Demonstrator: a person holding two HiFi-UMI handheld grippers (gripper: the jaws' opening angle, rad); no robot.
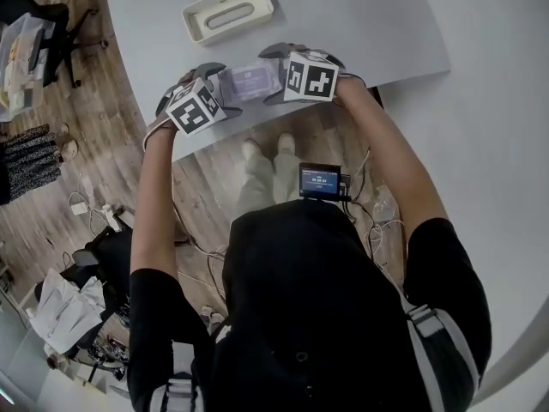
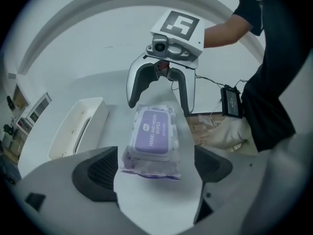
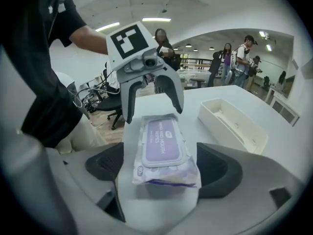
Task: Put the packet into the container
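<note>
A wipes packet (image 1: 249,82) with a purple lid lies flat on the grey table (image 1: 360,24), near its front edge. My left gripper (image 1: 225,90) and right gripper (image 1: 273,75) face each other from the packet's two short ends. In the left gripper view the packet (image 2: 151,138) lies between the left gripper's (image 2: 154,171) wide jaws, pads clear of it. In the right gripper view the packet (image 3: 164,148) likewise lies untouched between the right gripper's (image 3: 164,169) jaws. Both are open. An empty white container (image 1: 196,17) stands farther back on the table.
The container (image 2: 98,119) is beside the packet, a short way off (image 3: 234,124). The table edge runs just under my hands, with wooden floor, cables and an office chair (image 1: 51,24) below. Several people stand far off in the right gripper view.
</note>
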